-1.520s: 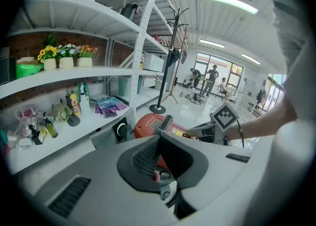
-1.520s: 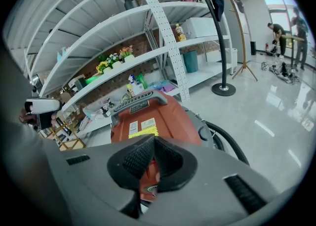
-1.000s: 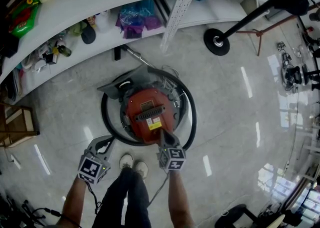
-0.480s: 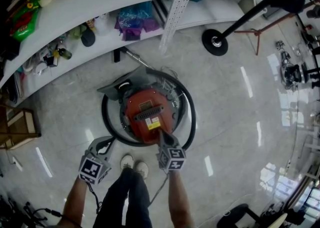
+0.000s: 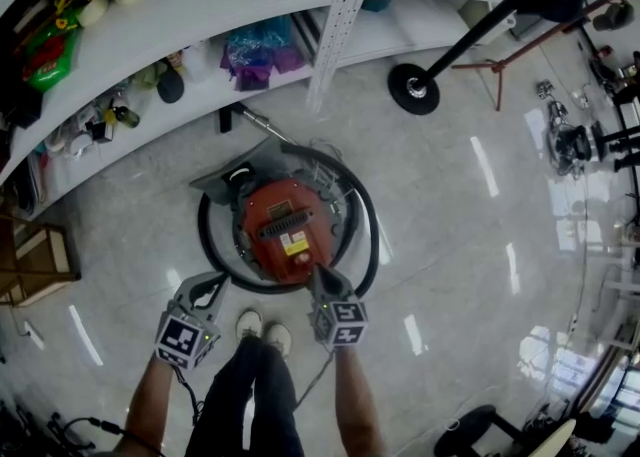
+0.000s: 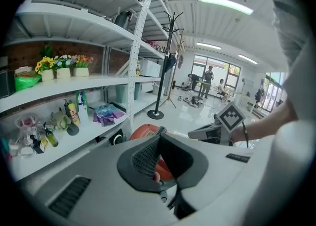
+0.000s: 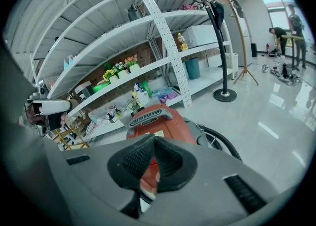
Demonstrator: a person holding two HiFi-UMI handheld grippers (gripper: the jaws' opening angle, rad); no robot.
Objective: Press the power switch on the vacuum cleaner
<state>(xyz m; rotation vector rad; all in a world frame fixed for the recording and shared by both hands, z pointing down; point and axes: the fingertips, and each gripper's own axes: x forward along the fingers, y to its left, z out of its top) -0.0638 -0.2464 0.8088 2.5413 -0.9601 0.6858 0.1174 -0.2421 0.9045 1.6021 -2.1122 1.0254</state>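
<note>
The red vacuum cleaner [image 5: 285,230] stands on the tiled floor, ringed by its black hose [image 5: 371,240]. My right gripper [image 5: 319,272] is shut, and its tip rests on the near rim of the red body, just behind the yellow label. From the right gripper view the shut right gripper [image 7: 154,140] points down at the red vacuum cleaner [image 7: 160,121]; the switch itself is hidden under the jaws. My left gripper [image 5: 207,290] hangs shut and empty to the left, apart from the hose. In the left gripper view the left gripper [image 6: 159,133] partly covers the vacuum cleaner [image 6: 144,130].
White shelves [image 5: 150,15] with bottles, flowers and bags curve along the far side. A perforated post [image 5: 338,20] and a coat stand's round base [image 5: 412,88] rise behind the vacuum. The person's shoes [image 5: 262,328] are just in front. A wooden crate [image 5: 35,257] sits left.
The head view has shifted slightly, so the vacuum sits a bit higher and further left. The right gripper's tip stays on the vacuum's near rim. The left gripper has not moved.
</note>
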